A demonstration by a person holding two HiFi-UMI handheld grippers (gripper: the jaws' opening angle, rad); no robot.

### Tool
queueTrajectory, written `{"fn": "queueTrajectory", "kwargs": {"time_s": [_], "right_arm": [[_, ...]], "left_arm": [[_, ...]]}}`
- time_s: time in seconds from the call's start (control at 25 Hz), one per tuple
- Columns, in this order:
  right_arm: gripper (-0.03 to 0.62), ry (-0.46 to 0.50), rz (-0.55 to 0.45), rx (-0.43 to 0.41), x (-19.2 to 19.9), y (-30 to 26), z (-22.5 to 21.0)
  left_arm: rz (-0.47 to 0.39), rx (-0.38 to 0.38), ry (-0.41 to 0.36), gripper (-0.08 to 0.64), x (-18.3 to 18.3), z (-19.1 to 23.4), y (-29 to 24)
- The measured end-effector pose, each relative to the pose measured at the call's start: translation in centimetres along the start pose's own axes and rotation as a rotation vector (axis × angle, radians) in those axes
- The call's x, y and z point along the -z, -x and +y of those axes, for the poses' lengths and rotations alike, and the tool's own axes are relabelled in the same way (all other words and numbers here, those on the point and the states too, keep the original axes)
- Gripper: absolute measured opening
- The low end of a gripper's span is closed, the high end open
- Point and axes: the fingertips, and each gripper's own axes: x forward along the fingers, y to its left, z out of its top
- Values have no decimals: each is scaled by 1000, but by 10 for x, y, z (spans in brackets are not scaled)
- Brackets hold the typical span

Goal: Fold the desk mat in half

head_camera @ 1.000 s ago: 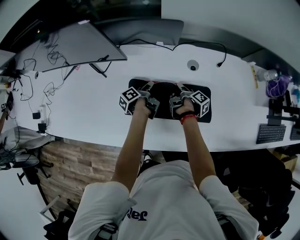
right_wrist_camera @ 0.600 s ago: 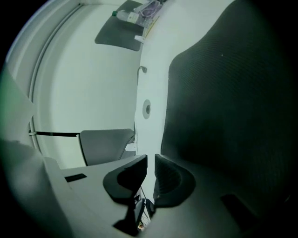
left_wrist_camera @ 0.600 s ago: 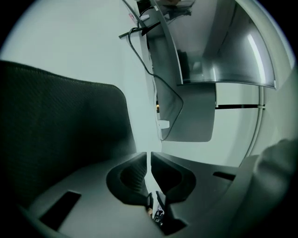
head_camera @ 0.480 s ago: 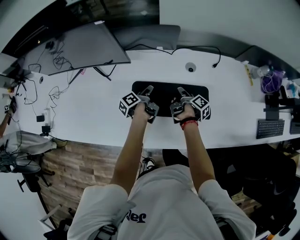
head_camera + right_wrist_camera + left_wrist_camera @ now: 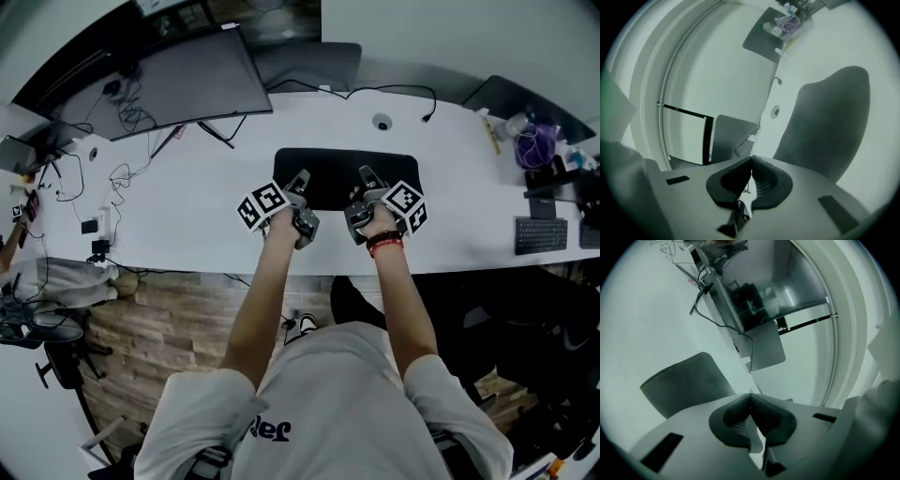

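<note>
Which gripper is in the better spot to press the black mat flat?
Right, probably. The right gripper points over the middle of the desk mat, jaws shut and empty. The left gripper, also shut and empty, is near the mat's left end. It's a close call.

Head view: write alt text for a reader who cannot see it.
A person holds the left gripper and right gripper, both shut and empty, over the near edge of a dark desk mat on a white desk; a monitor stands far left.

A long white desk point(image 5: 187, 220) spans the room. A dark monitor point(image 5: 178, 89) stands beyond the left gripper point(image 5: 302, 180), leftward, and wood-plank floor point(image 5: 173, 309) lies behind it.
</note>
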Motion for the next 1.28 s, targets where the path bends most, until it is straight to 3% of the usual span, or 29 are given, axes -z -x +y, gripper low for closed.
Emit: {"fn": "queueTrajectory", "kwargs": {"time_s": [0.36, 0.6, 1.0, 1.28], "right_arm": [[14, 253, -23, 5, 35, 71, 15], [15, 375, -31, -7, 59, 118, 25], [14, 553, -61, -34, 81, 199, 39], [14, 810, -147, -23, 88, 254, 66]], "left_arm": [[28, 58, -109, 20, 27, -16, 69], [29, 88, -252, 20, 39, -34, 120], [-44, 61, -516, 20, 63, -58, 200], [-92, 72, -718, 20, 85, -81, 244]]}}
